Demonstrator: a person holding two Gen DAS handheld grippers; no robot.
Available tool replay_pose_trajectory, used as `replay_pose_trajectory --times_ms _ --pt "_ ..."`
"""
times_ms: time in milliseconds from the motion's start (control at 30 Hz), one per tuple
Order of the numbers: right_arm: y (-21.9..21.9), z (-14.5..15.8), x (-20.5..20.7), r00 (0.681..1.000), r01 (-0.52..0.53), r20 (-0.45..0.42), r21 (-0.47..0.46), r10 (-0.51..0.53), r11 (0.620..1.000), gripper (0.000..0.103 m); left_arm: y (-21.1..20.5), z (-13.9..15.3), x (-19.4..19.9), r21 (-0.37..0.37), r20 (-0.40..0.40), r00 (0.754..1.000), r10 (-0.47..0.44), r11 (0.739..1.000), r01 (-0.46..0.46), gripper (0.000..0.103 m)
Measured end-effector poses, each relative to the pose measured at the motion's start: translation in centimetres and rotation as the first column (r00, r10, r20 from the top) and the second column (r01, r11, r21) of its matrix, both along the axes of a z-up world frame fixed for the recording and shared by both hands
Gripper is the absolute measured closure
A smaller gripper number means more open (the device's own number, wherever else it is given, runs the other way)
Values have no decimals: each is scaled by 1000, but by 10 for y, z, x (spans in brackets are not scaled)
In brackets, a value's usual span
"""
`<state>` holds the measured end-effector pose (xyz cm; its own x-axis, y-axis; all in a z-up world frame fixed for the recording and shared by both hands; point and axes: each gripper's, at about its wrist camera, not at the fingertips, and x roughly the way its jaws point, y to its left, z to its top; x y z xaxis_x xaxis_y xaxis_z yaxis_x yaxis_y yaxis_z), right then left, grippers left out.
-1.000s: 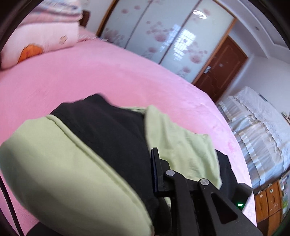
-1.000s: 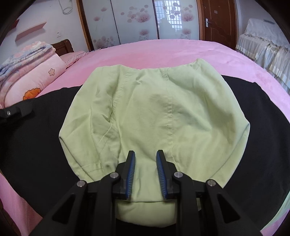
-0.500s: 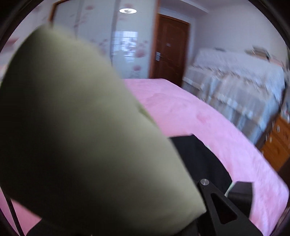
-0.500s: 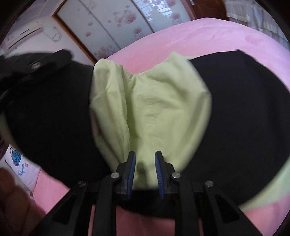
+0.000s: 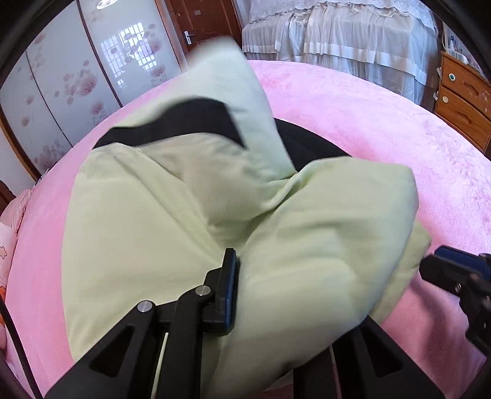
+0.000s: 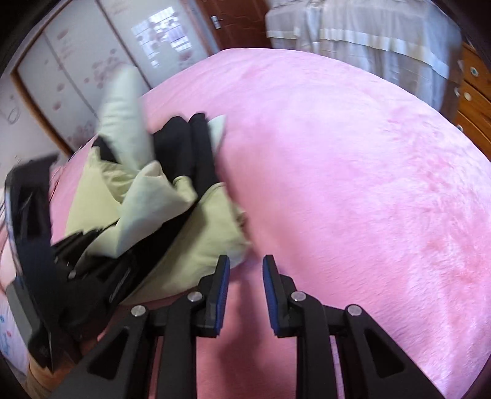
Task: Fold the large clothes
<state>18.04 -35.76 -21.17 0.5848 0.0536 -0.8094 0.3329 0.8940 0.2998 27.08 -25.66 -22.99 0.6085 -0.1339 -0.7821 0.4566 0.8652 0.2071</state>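
Observation:
A large light-green and black garment [image 5: 172, 214] lies bunched on the pink bed [image 5: 368, 122]. My left gripper [image 5: 264, 294] is shut on a thick fold of the garment; cloth hides its right finger. In the right wrist view the garment [image 6: 153, 196] is a crumpled heap at the left, with the left gripper's black body [image 6: 76, 270] in it. My right gripper [image 6: 244, 270] is open and empty, just right of the heap's near edge, over bare bedcover. It also shows in the left wrist view [image 5: 454, 273] at the right edge.
The pink bedcover [image 6: 353, 184] spreads wide to the right of the heap. A white-draped piece of furniture [image 5: 337, 36] and a wooden drawer chest [image 5: 463, 101] stand beyond the bed. Floral sliding wardrobe doors [image 5: 76, 76] and a brown door [image 5: 211, 21] are behind.
The spread-out garment has been swept together into a bunched heap. My right gripper has let go of the green cloth and opened over bare bedcover. My left gripper still holds its fold.

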Motion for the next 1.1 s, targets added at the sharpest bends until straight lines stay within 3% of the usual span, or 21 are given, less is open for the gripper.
replay_pose_trajectory --times_ms 233,433,600,700,900,1100 --pt "-3 2 -3 999 23 33 9 -24 1000 81 10 9 -8 -39 15 999 -29 999 30 90" --pt "-12 14 -13 999 30 33 29 -31 999 80 -3 7 -34 28 41 997 -62 998 61 89" --pt "-14 30 -16 998 16 56 97 -21 995 78 15 30 -44 -133 -36 997 -70 989 64 48" --pt "-12 43 -16 996 -13 91 144 0 989 66 40 53 -63 -209 -27 998 -52 977 45 34" --pt "1 59 -2 989 -97 124 182 76 978 49 108 79 -71 -272 5 989 147 952 -140 28" --pt "9 39 34 992 -124 54 221 115 967 47 177 58 -33 -336 -130 930 344 867 -367 28"
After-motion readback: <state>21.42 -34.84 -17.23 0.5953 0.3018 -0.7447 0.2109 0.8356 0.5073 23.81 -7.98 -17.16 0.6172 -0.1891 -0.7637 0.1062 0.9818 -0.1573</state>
